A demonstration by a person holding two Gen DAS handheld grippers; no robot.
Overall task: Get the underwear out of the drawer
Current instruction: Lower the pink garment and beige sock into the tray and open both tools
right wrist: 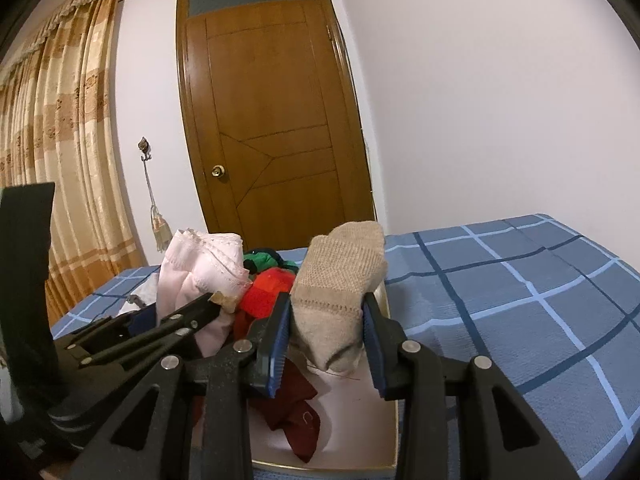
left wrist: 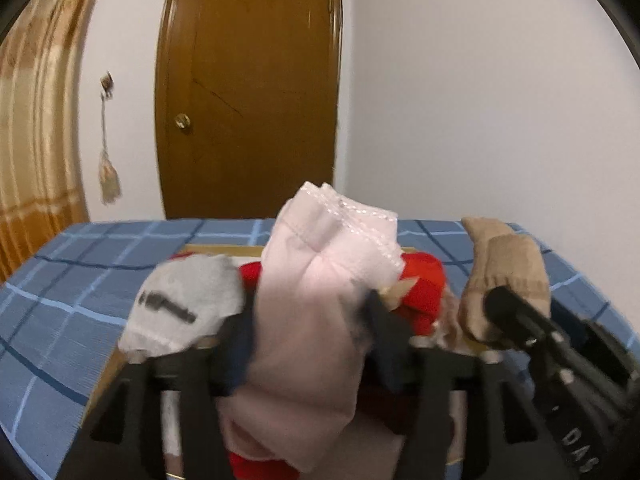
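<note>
Pink underwear sits clamped in our left gripper, while our right gripper pinches a beige sock.

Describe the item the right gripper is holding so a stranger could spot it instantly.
Start at the blue checked bedspread, where an open drawer box of clothes sits in front of the brown door. At the box's right edge, the right gripper clamps a beige knitted sock standing upright. It is the only tan, ribbed piece, beside the pale pink underwear and the red garment.
</note>
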